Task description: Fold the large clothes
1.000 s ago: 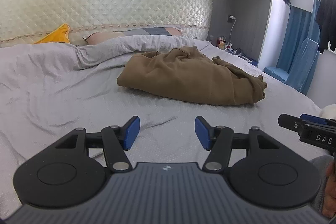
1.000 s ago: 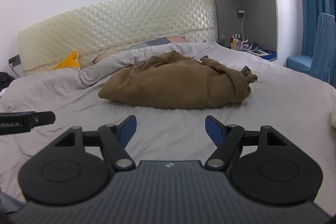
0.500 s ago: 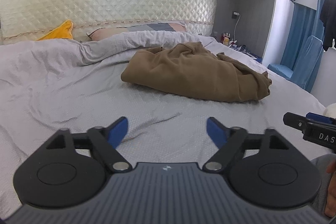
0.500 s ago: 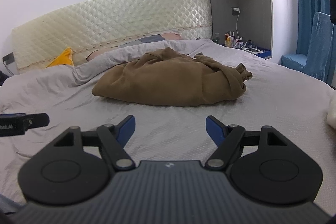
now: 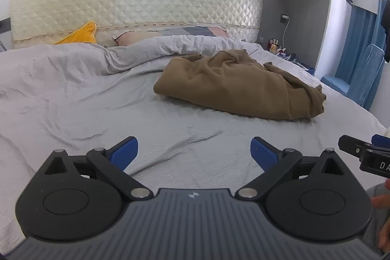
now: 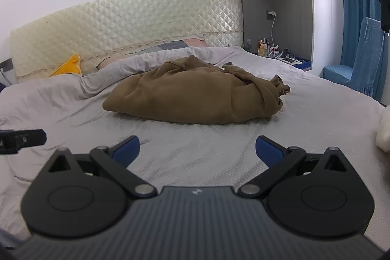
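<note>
Brown garment lies crumpled and wholly unfolded on the grey bed, at one o'clock from my left gripper and twelve o'clock from my right gripper. Both sets of jaws are opening, nothing between them; every fold remains to be done.

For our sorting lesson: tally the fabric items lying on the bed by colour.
Brown: 1, garment
Grey: 1, duvet
Yellow: 1, cloth
Pink and grey: 1, pillow
Total: 4
</note>
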`<state>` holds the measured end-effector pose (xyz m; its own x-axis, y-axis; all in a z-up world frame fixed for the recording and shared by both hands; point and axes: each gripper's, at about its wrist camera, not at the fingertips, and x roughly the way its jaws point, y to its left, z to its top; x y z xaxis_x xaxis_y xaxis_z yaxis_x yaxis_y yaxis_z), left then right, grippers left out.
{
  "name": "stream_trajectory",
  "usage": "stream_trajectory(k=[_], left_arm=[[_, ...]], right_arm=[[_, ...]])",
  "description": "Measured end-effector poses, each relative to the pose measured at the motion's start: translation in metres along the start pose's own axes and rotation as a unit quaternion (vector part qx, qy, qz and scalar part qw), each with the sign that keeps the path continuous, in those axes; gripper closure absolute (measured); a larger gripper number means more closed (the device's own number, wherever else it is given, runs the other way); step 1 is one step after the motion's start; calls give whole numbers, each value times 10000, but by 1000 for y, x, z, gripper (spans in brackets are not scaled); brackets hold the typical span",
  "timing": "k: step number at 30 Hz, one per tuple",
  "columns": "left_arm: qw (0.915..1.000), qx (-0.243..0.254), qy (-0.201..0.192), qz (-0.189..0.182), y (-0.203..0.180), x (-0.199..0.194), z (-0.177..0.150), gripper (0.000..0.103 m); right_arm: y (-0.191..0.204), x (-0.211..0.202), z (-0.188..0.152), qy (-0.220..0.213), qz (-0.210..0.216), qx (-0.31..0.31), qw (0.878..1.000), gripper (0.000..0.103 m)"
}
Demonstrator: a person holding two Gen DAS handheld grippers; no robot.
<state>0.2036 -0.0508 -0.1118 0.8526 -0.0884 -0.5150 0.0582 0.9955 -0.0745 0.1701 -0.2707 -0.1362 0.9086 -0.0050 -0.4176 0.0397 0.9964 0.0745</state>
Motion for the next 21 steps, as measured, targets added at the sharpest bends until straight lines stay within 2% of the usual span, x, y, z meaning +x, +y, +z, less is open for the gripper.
stream_trajectory(k=[6, 16, 21], left_arm=[[10000, 2, 34, 41, 2, 0, 0, 2], [9964, 60, 835, 95, 2, 23, -10, 2], [9950, 28, 989, 95, 2, 31, -15, 2]], right_arm=[[1, 0, -1, 39, -26, 12, 10000, 0], [2, 15, -2, 614, -96, -27, 9981, 0], [1, 17, -2, 706, -113, -24, 9974, 0]])
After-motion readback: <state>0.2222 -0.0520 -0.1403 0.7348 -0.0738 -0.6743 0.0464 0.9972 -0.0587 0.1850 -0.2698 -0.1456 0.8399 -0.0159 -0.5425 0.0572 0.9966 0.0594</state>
